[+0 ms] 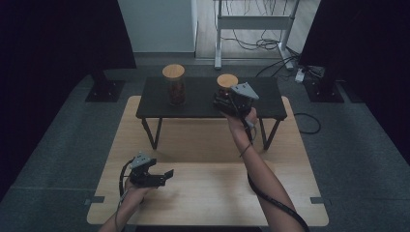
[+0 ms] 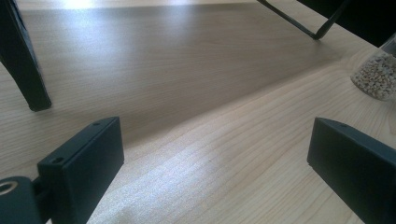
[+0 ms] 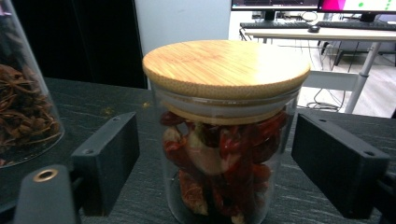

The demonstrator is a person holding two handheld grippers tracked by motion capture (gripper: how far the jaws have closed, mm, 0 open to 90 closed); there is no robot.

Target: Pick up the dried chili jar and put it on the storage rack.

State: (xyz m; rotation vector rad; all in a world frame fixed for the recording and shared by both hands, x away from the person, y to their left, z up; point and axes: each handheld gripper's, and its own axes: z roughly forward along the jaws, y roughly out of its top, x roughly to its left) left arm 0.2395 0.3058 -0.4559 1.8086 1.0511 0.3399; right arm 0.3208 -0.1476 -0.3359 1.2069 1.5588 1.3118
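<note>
Broadly, the high view lays out a pale wooden table with a low black bench standing across its far half, and two glass jars with bamboo lids on the bench; none of that layout reads from the gripper views. The left jar holds dark brownish contents, and the right gripper view catches its curved edge at the left margin as dried, twisted brown pieces. The right jar is half covered by the hand and tool from above; the right gripper view gives it close: a clear jar of dried red chillies under a round bamboo lid, upright on the black bench top. The right gripper sits at this jar, jaws parted on either side of the glass, a visible gap on each side, pads not pressing. The left gripper rests low over the near table at the left, jaws spread wide with bare wood grain between them. The left gripper view adds a bench leg and, at its right edge, part of a third jar of pale grains standing on the table
</note>
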